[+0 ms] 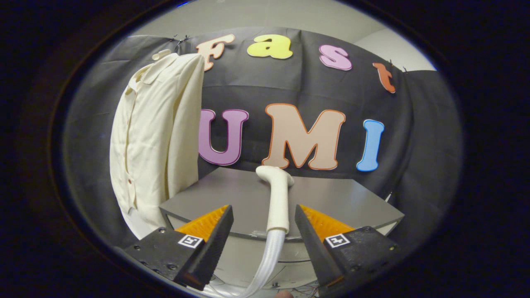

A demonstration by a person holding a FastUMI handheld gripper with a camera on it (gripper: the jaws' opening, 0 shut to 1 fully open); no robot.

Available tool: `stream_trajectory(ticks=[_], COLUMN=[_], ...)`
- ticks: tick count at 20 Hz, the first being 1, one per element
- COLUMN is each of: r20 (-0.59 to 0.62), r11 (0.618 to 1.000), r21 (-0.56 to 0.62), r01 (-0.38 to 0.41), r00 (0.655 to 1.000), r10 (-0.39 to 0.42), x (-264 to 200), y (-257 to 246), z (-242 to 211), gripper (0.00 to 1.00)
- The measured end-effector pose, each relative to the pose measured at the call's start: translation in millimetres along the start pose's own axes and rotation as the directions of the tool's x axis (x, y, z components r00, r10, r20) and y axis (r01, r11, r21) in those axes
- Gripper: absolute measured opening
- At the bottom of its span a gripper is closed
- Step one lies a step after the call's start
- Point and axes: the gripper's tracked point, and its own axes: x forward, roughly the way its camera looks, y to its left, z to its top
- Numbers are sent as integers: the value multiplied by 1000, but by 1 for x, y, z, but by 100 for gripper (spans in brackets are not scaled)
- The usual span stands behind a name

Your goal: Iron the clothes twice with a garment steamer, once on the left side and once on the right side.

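Tool (263, 217) fingers spread, seemingly untouching, astride steamer (276, 198) handle.

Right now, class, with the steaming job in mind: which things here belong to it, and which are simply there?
Belong to the job:
- steamer head, lying on the table between the open gripper fingers
- its white hose
- cream shirt, hanging beside the table

Simply there:
- grey table
- black cloth wall

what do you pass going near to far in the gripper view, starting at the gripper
open gripper with nothing held → white ribbed hose rising between its fingers → steamer handle standing on the grey table → cream shirt hanging on the booth wall
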Motion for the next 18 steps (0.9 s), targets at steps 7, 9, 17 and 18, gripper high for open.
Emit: stream_trajectory(ticks=[7,9,17,18], r20=[-123,-180,-255,-270], r11=[999,999,994,993], r21=[14,34,88,99], r01=[32,34,64,58], r00=[992,983,966,962], r10=[-30,-27,-39,-29], x=[62,79,99,98], y=[-16,-20,-19,-20], z=[-22,-32,-34,-37], gripper=[81,75,45,44])
